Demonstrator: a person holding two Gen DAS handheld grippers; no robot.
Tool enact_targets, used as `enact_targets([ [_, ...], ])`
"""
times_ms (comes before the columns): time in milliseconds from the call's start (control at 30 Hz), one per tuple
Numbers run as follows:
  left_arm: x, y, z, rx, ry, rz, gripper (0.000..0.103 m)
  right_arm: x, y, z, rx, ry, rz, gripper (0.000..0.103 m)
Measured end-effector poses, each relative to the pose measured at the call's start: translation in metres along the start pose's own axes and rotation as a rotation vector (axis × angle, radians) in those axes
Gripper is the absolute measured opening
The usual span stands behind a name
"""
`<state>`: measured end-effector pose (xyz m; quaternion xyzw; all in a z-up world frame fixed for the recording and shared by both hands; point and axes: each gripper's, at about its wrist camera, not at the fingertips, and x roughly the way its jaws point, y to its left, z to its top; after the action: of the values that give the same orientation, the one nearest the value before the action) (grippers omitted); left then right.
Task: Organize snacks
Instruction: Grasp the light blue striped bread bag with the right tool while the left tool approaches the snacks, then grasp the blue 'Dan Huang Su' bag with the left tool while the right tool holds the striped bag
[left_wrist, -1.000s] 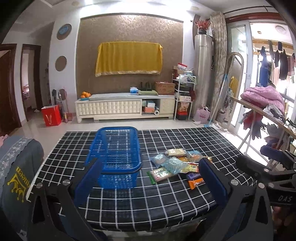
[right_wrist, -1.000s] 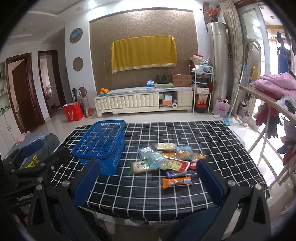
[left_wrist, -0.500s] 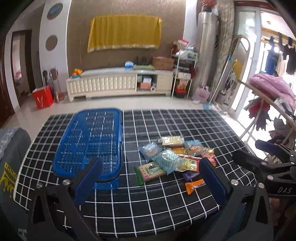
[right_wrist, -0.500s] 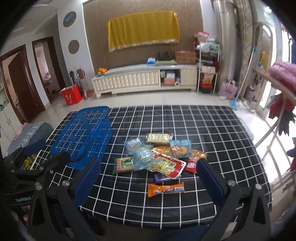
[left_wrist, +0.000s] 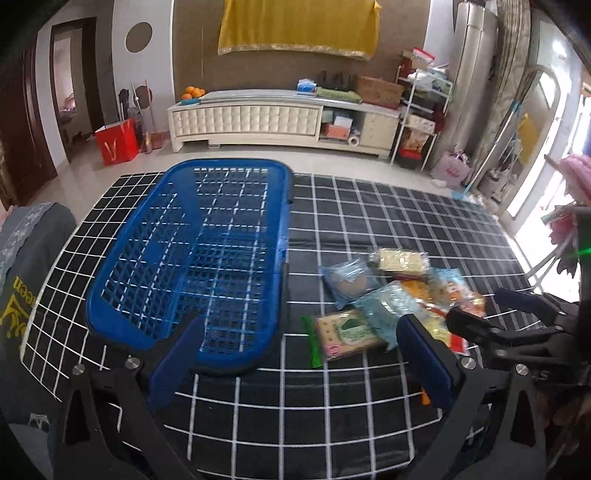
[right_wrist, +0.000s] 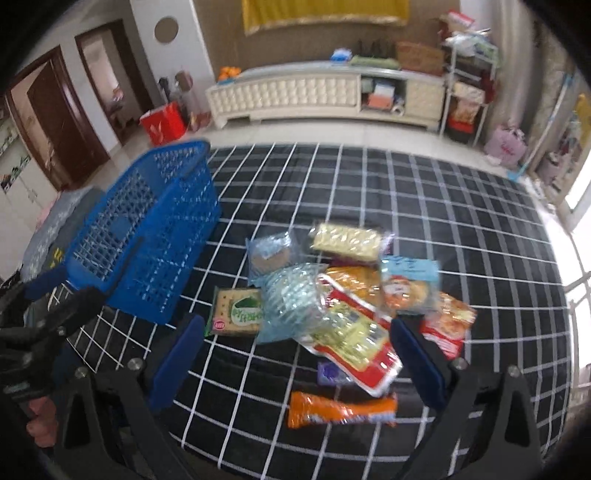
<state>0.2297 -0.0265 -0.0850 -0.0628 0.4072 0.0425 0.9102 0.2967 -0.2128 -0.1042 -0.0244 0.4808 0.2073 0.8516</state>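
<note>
An empty blue mesh basket (left_wrist: 192, 258) stands on the left of the black checked table (left_wrist: 369, 206); it also shows in the right wrist view (right_wrist: 147, 229). A pile of snack packets (right_wrist: 343, 295) lies to its right, with a green cracker pack (right_wrist: 238, 312) at its left, a red and yellow packet (right_wrist: 354, 343) in the middle and an orange bar (right_wrist: 341, 410) nearest me. The pile also shows in the left wrist view (left_wrist: 388, 299). My left gripper (left_wrist: 301, 358) is open above the basket's near right corner. My right gripper (right_wrist: 295, 358) is open above the pile.
The table (right_wrist: 461, 229) fills the foreground. Beyond it a white TV cabinet (left_wrist: 280, 122) stands against the wall, with a red bag (left_wrist: 116, 146) on the floor. A grey cushioned seat (left_wrist: 26, 266) is at the table's left edge.
Both grippers have moved forward and down over the table. The basket and the snack pile look larger and closer. Both stay open and empty.
</note>
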Motion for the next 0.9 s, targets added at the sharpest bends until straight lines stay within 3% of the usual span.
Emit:
enact_targets([
  [367,0.025,-0.01,0.003,0.094,0.015,0.043,0.103,0.082,0.006,0.008,-0.064,0.145,-0.036,0.087],
  [467,0.029,-0.013,0.005,0.102,0.013,0.05,0.103,0.093,0.004,0.006,-0.066,0.167,-0.043,0.078],
  [500,0.029,-0.013,0.005,0.102,0.012,0.049,0.103,0.095,0.003,0.004,-0.063,0.169,-0.033,0.07],
  [533,0.03,-0.014,0.005,0.103,0.012,0.05,0.103,0.096,0.002,0.003,-0.061,0.17,-0.032,0.063],
  [633,0.028,-0.016,0.004,0.107,0.013,0.063,0.103,0.092,0.001,0.001,-0.059,0.148,-0.029,0.059],
  [900,0.015,-0.024,-0.001,0.115,0.006,0.072,0.103,0.045,-0.006,-0.004,-0.02,0.053,0.021,0.058],
])
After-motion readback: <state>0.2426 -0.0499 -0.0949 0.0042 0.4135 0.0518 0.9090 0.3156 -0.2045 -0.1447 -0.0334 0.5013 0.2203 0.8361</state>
